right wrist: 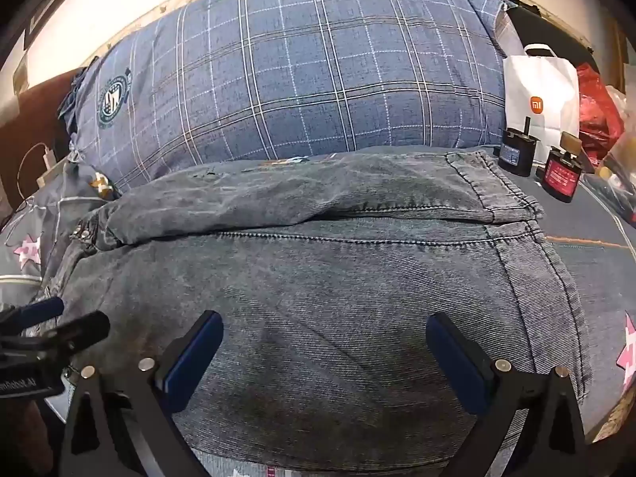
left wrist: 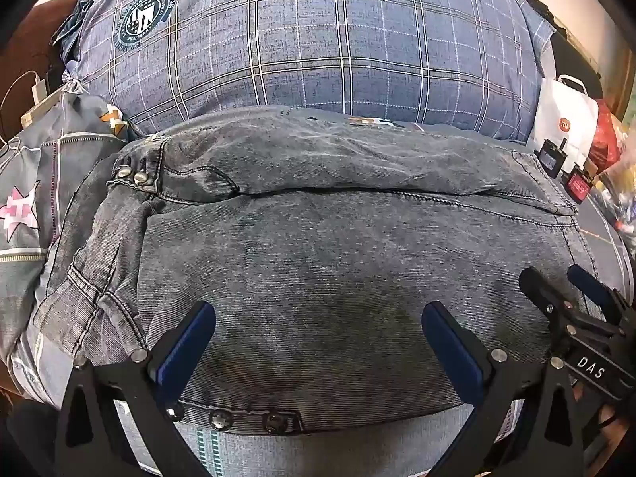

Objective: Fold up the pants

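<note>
Grey washed denim pants (left wrist: pixel 318 254) lie folded in a flat bundle on the bed, waistband rivets at the left and near edge, leg hems at the right. They also fill the right wrist view (right wrist: pixel 326 278). My left gripper (left wrist: pixel 318 318) is open and empty, just above the near part of the pants. My right gripper (right wrist: pixel 324 334) is open and empty over the pants too. The right gripper's fingers (left wrist: pixel 572 298) show at the right edge of the left wrist view. The left gripper's fingers (right wrist: pixel 59 326) show at the left edge of the right wrist view.
A big blue plaid pillow (left wrist: pixel 310 39) lies behind the pants. A patterned grey bedsheet (left wrist: pixel 35 198) is under them. At the back right stand a white paper bag (right wrist: pixel 544 107), two small dark boxes (right wrist: pixel 560 179) and a red bag (right wrist: pixel 600 107). A charger cable (left wrist: pixel 35 87) lies at the left.
</note>
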Demonstrator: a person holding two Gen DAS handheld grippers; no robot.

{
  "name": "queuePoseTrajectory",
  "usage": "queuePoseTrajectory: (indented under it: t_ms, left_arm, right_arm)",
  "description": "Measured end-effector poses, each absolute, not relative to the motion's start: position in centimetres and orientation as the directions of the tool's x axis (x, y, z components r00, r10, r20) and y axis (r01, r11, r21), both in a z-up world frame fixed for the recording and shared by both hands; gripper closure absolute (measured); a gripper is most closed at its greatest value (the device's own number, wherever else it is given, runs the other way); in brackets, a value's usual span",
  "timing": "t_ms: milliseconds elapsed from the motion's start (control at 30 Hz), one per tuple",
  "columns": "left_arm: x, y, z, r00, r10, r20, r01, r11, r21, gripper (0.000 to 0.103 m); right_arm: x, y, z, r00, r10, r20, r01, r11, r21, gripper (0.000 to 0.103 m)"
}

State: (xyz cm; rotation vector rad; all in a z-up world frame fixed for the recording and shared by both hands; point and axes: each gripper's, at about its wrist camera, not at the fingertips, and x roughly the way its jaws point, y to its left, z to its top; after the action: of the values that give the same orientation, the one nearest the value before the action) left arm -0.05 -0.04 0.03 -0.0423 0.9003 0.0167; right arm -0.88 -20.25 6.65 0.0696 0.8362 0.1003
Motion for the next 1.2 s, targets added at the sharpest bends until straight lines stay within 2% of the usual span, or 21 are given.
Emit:
queuePoseTrajectory:
  t_ms: [200, 400, 600, 1200]
  left_arm:
    - [-0.5, -0.4, -0.7, 0.618, -0.013, -0.786, -0.025, 0.999, -0.036, 0.0]
    - [-0.6, 0.0, -0.9, 0.614, -0.015, -0.789, -0.041, 0.998, -0.051, 0.0]
    - [-0.8, 0.2, -0.8, 0.618, -0.008, -0.786, -0.053, 0.997, -0.052, 0.0]
    - [-1.5, 0.3, -0.8, 0.622, 0.018, -0.783, -0.067, 0.997, -0.03, 0.0]
  right_arm:
    - [-0.5, -20.8, 6.6, 0.647, 0.105, -0.755, -0.052, 0.994, 0.093, 0.0]
    - [-1.1, -20.2, 6.4, 0.671, 0.027, -0.741, -0.028, 1.0, 0.01, 0.0]
    - [-1.3, -20.3, 6.7, 0.676, 0.013, -0.737, -0.032, 0.999, -0.011, 0.0]
    - [-2.2, -20.3, 7.8, 0.708, 0.067, -0.703, -0.062, 0.998, 0.032, 0.0]
